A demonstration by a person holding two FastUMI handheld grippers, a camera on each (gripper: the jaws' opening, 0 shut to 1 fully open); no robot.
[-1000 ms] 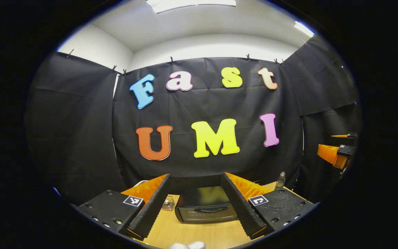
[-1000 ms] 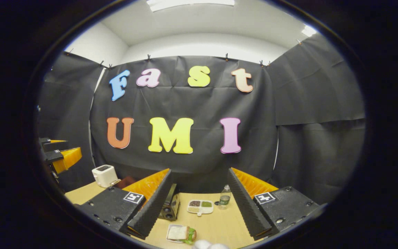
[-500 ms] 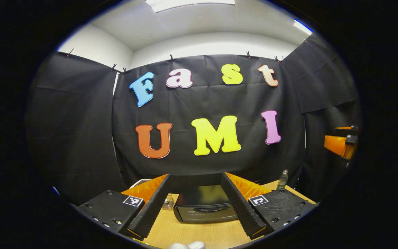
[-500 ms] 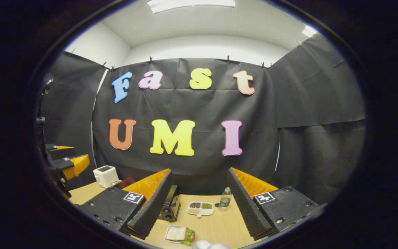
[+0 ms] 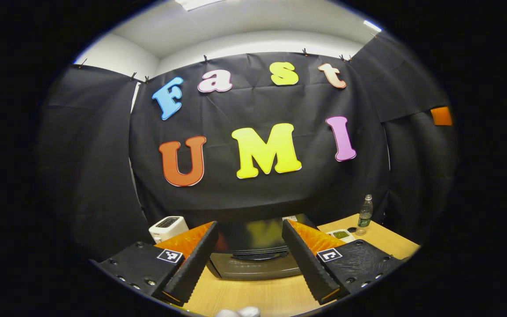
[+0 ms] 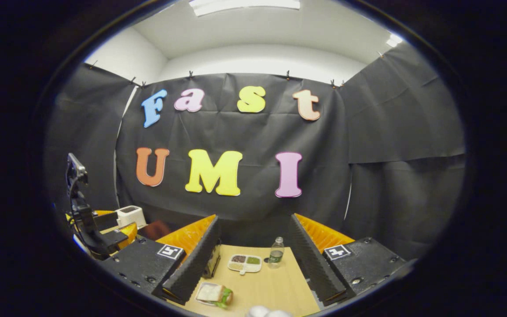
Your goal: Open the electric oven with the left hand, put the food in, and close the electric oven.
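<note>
Left gripper view: my left claw [image 5: 248, 253] spread wide, electric oven [image 5: 253, 259] framed between its fingers, door shut, not touched.
My right claw [image 6: 253, 257] also wide and empty; sandwich [image 6: 213, 294] on table [image 6: 266, 290] below, near its left finger.

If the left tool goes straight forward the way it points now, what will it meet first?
Most likely the front of the electric oven. It sits on the table right between the fingers of the open left tool, door shut, handle facing it. Nothing seems to lie between them, though depth is hard to judge here.
</note>
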